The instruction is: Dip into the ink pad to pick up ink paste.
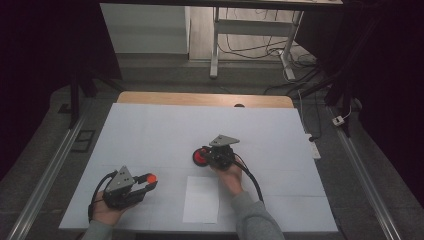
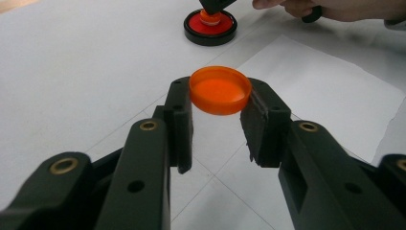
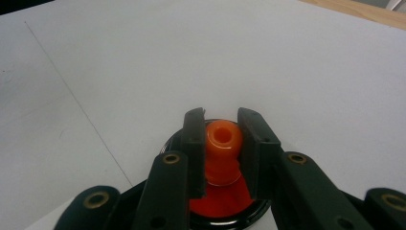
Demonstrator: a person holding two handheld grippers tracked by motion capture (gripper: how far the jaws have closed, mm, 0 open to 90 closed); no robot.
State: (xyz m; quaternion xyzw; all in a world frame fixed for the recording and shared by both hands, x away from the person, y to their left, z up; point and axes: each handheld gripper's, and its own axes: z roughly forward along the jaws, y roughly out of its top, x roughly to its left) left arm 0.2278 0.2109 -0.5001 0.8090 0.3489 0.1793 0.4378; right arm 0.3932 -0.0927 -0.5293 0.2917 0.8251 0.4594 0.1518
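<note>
Between left gripper (image 2: pixel 218 127) pads: orange cap (image 2: pixel 220 89), tilted

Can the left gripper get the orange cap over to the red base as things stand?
Probably yes: bare table lies between the left gripper, shut on the orange cap, and the red base. The right gripper clamps the base's orange neck, crowding it.

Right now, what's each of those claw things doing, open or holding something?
Left gripper: shut on the orange cap, held just above the table.
Right gripper: shut on the orange spout rising from the red and black base.
</note>
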